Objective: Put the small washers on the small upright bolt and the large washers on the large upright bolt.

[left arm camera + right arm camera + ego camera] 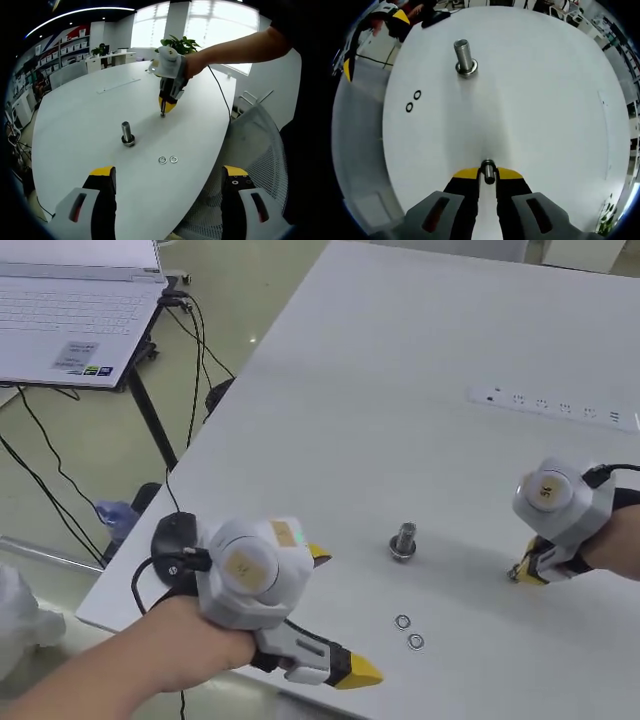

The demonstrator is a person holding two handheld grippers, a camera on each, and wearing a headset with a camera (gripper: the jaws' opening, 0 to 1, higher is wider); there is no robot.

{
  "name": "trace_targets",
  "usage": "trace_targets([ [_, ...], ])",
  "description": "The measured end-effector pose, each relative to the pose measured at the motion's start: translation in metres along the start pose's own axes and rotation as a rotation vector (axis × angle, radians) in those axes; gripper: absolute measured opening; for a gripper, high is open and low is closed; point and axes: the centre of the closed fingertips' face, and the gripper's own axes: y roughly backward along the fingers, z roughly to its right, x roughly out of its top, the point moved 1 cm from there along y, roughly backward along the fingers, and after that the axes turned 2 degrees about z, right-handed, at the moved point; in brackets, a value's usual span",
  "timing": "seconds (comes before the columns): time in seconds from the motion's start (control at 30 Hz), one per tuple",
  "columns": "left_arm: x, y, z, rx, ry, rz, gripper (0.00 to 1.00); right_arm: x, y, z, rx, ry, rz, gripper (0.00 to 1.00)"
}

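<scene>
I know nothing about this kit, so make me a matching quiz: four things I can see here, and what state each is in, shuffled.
1 left gripper
2 right gripper
3 two washers
4 big bolt

A stands upright on the table
B open, empty
C lie flat, side by side
D shut on a small bolt

Pairs: 1-B, 2-D, 3-C, 4-A

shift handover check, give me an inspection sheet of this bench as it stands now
surface: white tabletop, no spills seen
job's things: large threaded steel upright bolt standing mid-table; two small silver ring washers flat, side by side, apart from it; small steel bolt in the right tongs
clutter: white power strip on the far side
grippers: left gripper tongs open, holding nothing; right gripper tongs shut on the small steel bolt
cables: black cables hanging beside the open white laptop
surroundings: pale mesh chair
</scene>
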Motion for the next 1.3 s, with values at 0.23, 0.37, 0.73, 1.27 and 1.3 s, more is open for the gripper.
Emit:
trace_targets([
  [0.23,0.0018,0.0028,-0.0023,0.002,0.002,0.0,0.86,-0.0015,-0.0061,-0.0009,-0.003,0.01,-0.001,0.13],
  [0.37,-0.0003,0.0034,-0.0023,0.0,0.002,-0.007,0.85,-0.0017,-0.0074,-0.0004,-0.007,0.018,-0.002,0.13],
  [0.73,0.0006,0.006,-0.0005,0.004,0.007,0.008,0.83,-0.0009,-0.0072,0.0003,-0.015,0.009,0.001,0.13],
  [1.27,-0.0007,0.0077,0.0054,0.002,0.003,0.003,0.83,0.0032,-0.0035,0.002,-0.018,0.026,0.01,0.24],
  [1.3,-0.0002,0.0082,0.0054,0.002,0.004,0.006,0.83,0.0032,-0.0027,0.0023,-0.019,0.028,0.009,0.24],
])
